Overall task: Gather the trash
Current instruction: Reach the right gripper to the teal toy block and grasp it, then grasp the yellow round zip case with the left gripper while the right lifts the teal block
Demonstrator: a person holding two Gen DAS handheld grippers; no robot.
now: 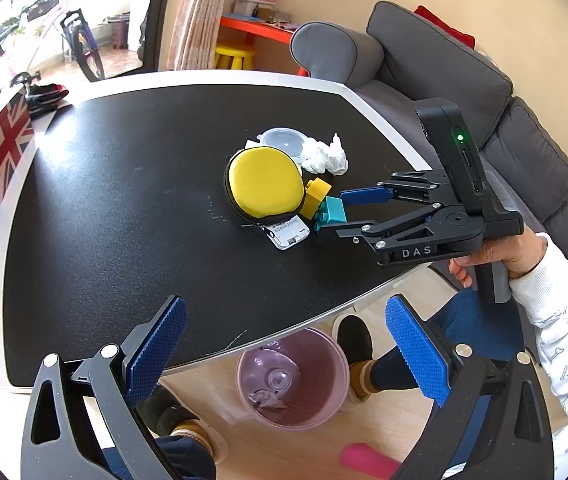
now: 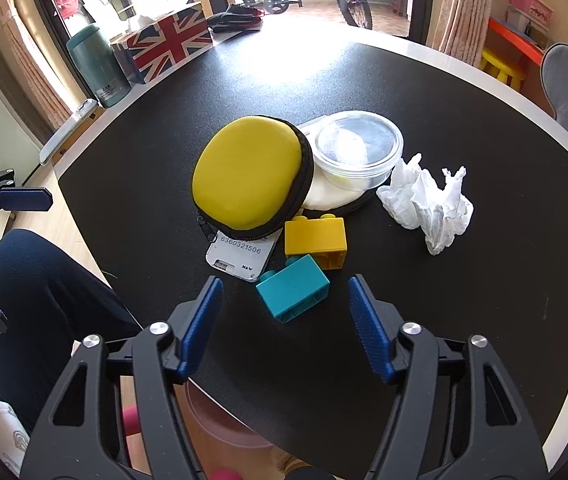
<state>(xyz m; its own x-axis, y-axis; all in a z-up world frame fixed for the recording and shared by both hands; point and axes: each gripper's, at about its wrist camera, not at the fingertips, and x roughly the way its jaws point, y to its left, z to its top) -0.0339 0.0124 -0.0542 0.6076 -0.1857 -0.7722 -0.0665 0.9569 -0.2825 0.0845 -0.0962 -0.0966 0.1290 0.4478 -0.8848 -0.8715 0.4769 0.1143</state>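
Observation:
A crumpled white tissue (image 2: 428, 204) lies on the black table (image 2: 484, 300), right of a clear plastic tub (image 2: 358, 148); it also shows in the left wrist view (image 1: 324, 156). A pink bin (image 1: 292, 378) stands on the floor under the table edge, with a clear cup and scraps inside. My left gripper (image 1: 284, 356) is open and empty, above the bin at the table's edge. My right gripper (image 2: 284, 320) is open and empty, its jaws either side of a teal brick (image 2: 294, 288); it also shows in the left wrist view (image 1: 338, 216).
A yellow zip pouch (image 2: 247, 176), a yellow brick (image 2: 316, 240) and a white card (image 2: 239, 258) lie by the teal brick. A Union Jack box (image 2: 163, 46) and green flask (image 2: 97, 66) stand at the far edge. A grey sofa (image 1: 464, 80) is beside the table.

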